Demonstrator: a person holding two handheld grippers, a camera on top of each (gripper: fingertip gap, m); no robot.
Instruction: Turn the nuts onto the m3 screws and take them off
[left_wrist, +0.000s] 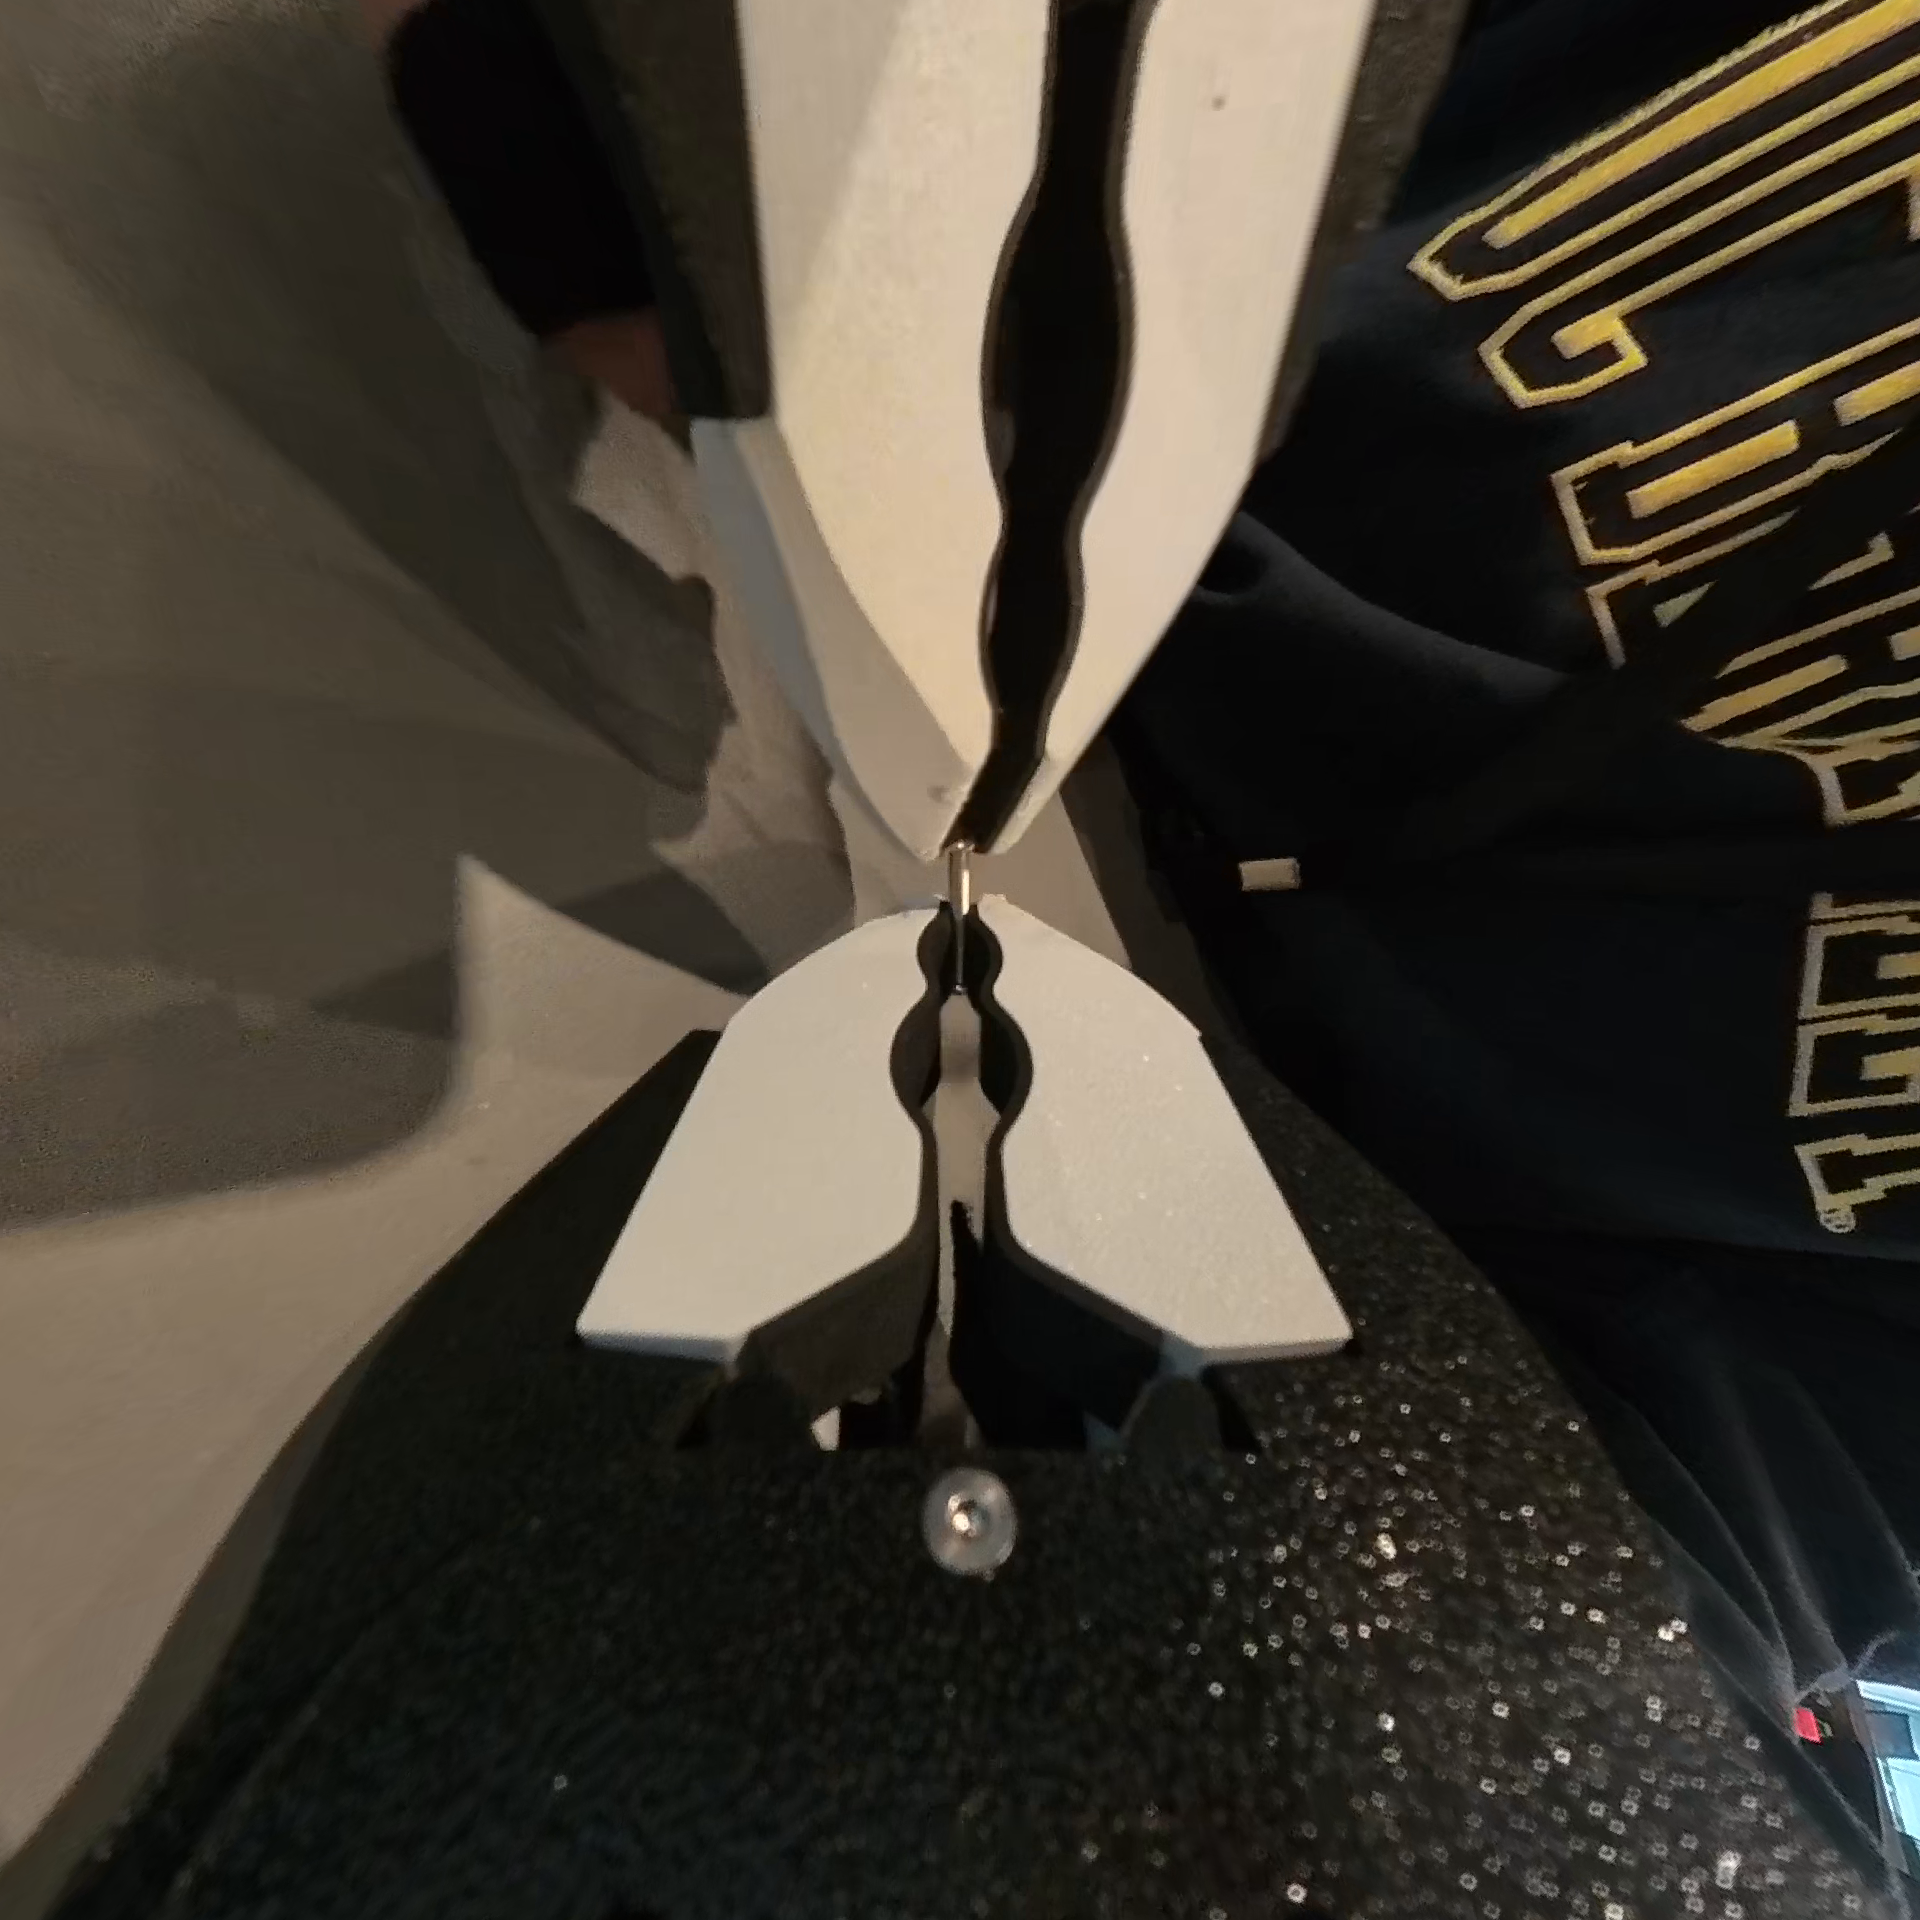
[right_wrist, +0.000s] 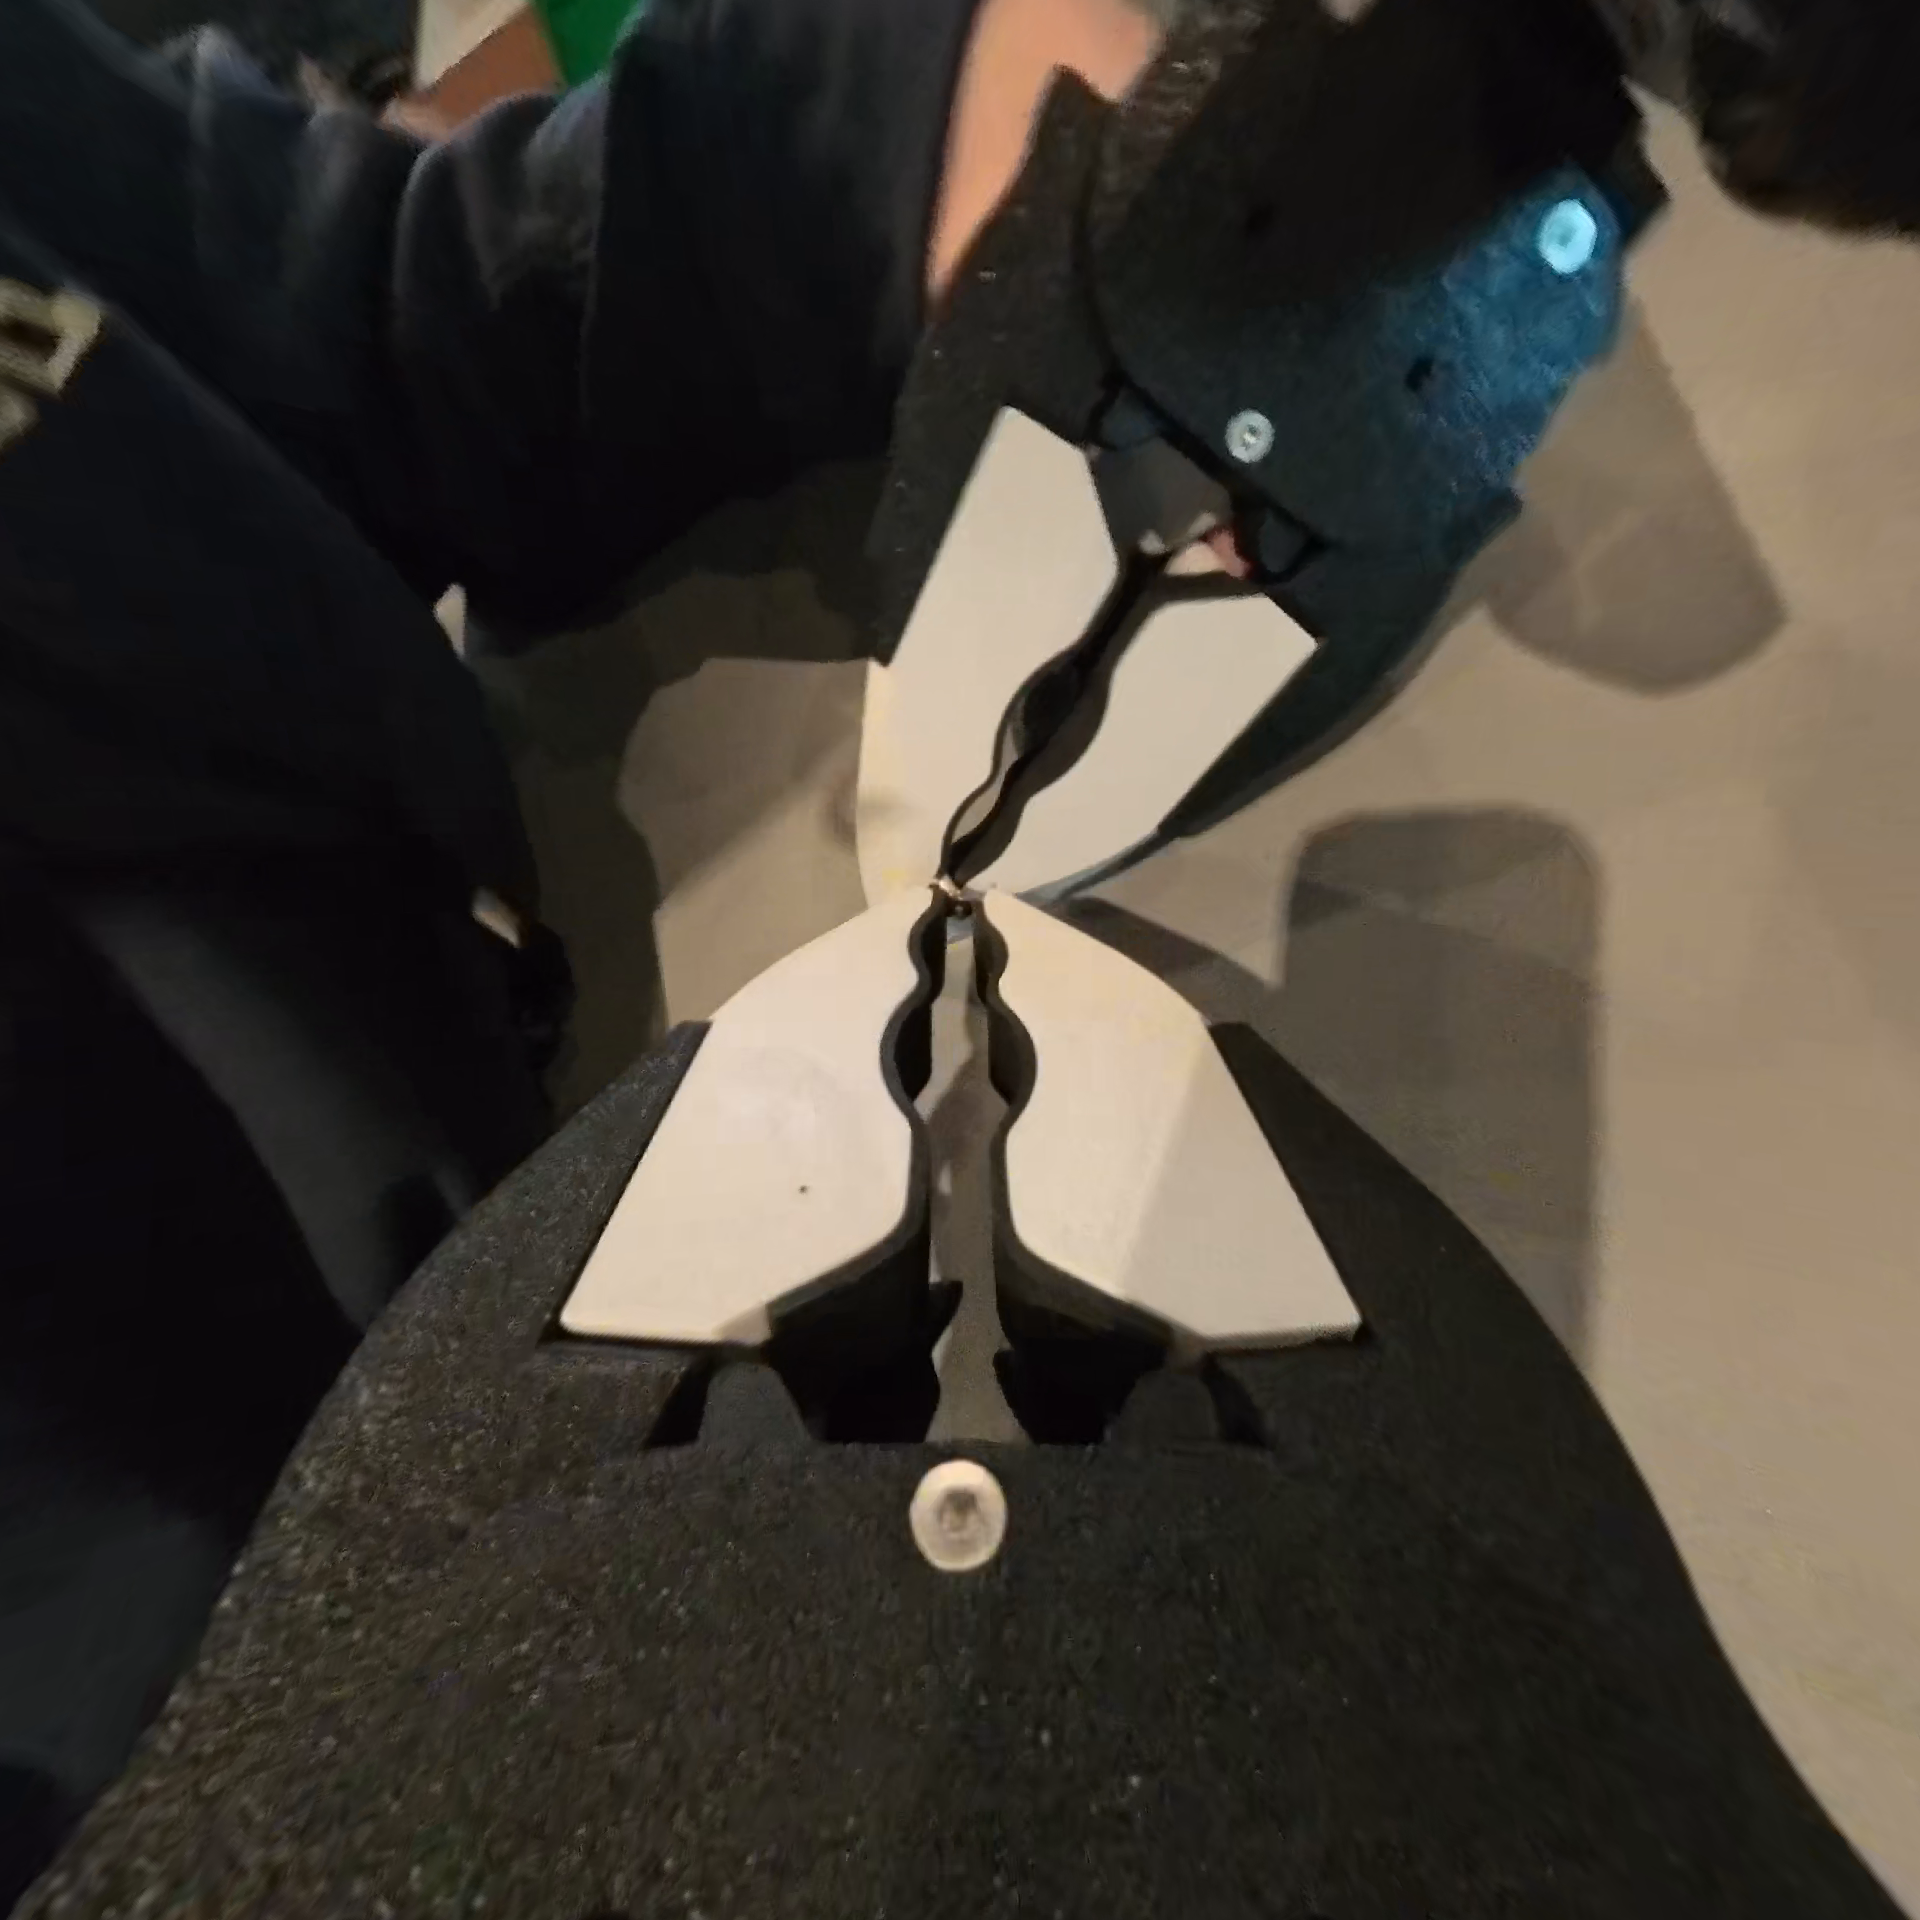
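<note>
In the left wrist view my left gripper (left_wrist: 958, 920) is shut, and a thin silver m3 screw (left_wrist: 958, 881) sticks out from between its black pads. My right gripper (left_wrist: 966, 831) comes down from the top, tip to tip with the left, and is shut on the screw's far end. In the right wrist view my right gripper (right_wrist: 951, 914) is shut at the tips on a small metal nut (right_wrist: 943, 886), which is barely visible. The left gripper (right_wrist: 948, 871) meets it from the upper right. Both are held above the pale table (right_wrist: 1558, 1039).
A person in a dark sweatshirt with yellow lettering (left_wrist: 1558, 727) is close on the right of the left wrist view. The dark sleeve (right_wrist: 416, 416) fills the left of the right wrist view. Gripper shadows fall on the pale table (left_wrist: 312, 1299). The grippers are tip to tip, or close to it.
</note>
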